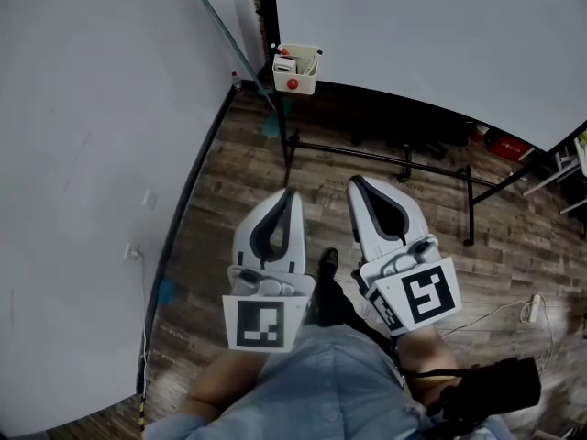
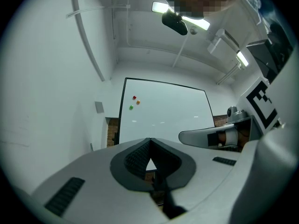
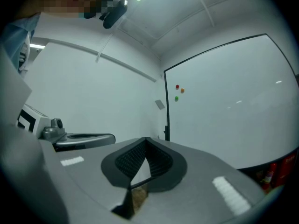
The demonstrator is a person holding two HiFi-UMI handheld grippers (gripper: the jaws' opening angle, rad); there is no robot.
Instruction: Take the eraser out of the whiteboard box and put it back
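Both tools closed and empty: left gripper and right gripper have their jaw tips touching with nothing between them, as both gripper views confirm. We hold them side by side, near level, over the wood floor. The whiteboard box hangs at 12 o'clock from the grippers, well apart from them, at the left corner of the whiteboard. The eraser looks to be inside the box, too small to tell more. A red magnet sits on the box front. White wall at 9 o'clock, black stand frame at 1 o'clock, power strip at 4 o'clock.
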